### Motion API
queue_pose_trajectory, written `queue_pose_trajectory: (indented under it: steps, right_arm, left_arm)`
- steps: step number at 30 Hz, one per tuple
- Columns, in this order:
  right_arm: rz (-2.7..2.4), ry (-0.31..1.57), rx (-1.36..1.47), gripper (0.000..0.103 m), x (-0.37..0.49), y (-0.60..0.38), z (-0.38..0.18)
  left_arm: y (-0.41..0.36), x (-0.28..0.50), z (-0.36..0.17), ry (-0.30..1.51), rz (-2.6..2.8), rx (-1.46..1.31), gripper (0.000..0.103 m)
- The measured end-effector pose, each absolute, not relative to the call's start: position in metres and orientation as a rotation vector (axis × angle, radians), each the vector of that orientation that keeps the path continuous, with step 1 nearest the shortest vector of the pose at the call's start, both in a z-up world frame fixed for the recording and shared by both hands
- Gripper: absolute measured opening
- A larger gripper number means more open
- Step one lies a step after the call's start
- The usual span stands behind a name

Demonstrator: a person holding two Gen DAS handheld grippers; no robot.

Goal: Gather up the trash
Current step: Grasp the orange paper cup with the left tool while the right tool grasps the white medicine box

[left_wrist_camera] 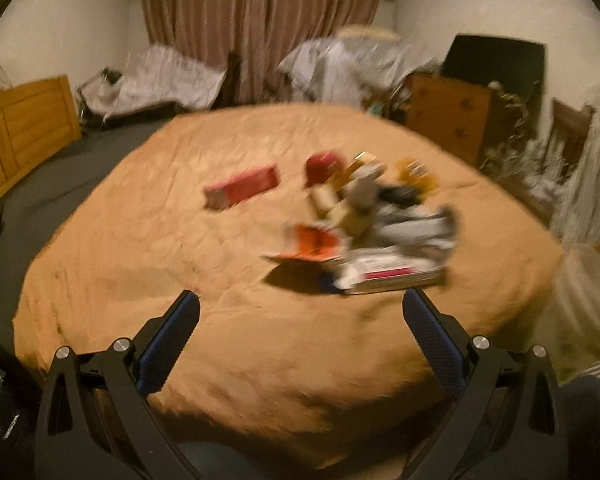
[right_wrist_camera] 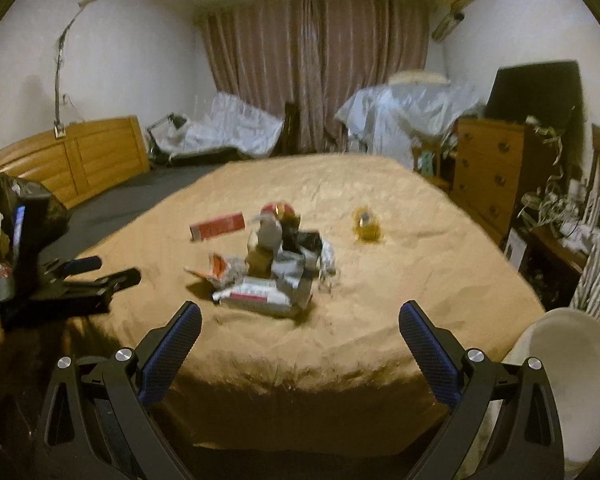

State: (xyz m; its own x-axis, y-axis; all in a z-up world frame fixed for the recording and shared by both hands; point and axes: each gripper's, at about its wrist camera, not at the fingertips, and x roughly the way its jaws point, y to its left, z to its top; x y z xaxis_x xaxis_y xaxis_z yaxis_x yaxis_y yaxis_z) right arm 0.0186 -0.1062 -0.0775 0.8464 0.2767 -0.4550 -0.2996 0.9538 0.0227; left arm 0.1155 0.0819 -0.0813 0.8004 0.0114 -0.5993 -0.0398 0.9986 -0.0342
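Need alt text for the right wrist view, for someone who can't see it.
The open right gripper hovers empty over a tan bedspread, facing a trash pile of boxes and wrappers. A red box and yellow item lie apart; the left gripper is at left.

My left wrist view smears the trash pile (left_wrist_camera: 364, 236) on the bed (left_wrist_camera: 240, 352); I cannot read any label or separate its pieces. Right of the pile, the white bin (right_wrist_camera: 572, 380) is cut by the frame edge, its inside hidden from me.
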Motion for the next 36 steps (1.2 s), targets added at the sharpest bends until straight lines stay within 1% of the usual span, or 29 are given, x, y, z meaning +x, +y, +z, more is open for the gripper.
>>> queue_pose_trajectory:
  steps: [4, 7, 10, 12, 15, 17, 22, 24, 26, 28, 32, 36]
  right_arm:
    - [0.344, 0.562, -0.05, 0.099, 0.054, -0.097, -0.105]
    - [0.387, 0.639, -0.053, 0.099, 0.08, -0.092, -0.125]
    - [0.412, 0.687, -0.042, 0.099, 0.102, -0.088, -0.142]
    - [0.413, 0.713, -0.04, 0.099, 0.116, -0.085, -0.152]
    - [0.422, 0.737, -0.025, 0.099, 0.128, -0.082, -0.161]
    - [0.423, 0.748, -0.024, 0.099, 0.132, -0.082, -0.164]
    - [0.46, 0.78, -0.065, 0.099, 0.146, -0.074, -0.177]
    - [0.501, 0.783, -0.095, 0.099, 0.155, -0.067, -0.178]
    - [0.546, 0.779, -0.131, 0.099, 0.163, -0.058, -0.176]
    - [0.612, 0.761, -0.197, 0.099, 0.173, -0.044, -0.172]
    - [0.747, 0.763, -0.312, 0.098, 0.195, -0.018, -0.17]
    - [0.855, 0.813, -0.45, 0.095, 0.229, 0.008, -0.176]
  left_arm:
    - [0.094, 0.164, -0.111, 0.755, -0.041, -0.114, 0.098]
    - [0.11, 0.199, -0.136, 0.882, -0.125, -0.342, 0.098]
    - [0.109, 0.218, -0.146, 0.883, -0.118, -0.384, 0.098]
    - [0.103, 0.231, -0.151, 0.898, -0.122, -0.352, 0.098]
    - [0.1, 0.246, -0.158, 0.916, -0.065, -0.229, 0.098]
    - [0.115, 0.249, -0.156, 0.901, -0.011, -0.181, 0.098]
    - [0.193, 0.244, -0.154, 0.867, 0.21, -0.19, 0.098]
    - [0.214, 0.24, -0.15, 0.862, 0.277, -0.186, 0.098]
    - [0.233, 0.234, -0.145, 0.851, 0.289, -0.244, 0.098]
    - [0.237, 0.228, -0.139, 0.831, 0.263, -0.277, 0.098]
    - [0.22, 0.233, -0.133, 0.837, 0.103, -0.385, 0.098]
    - [0.207, 0.254, -0.13, 0.834, 0.069, -0.448, 0.098]
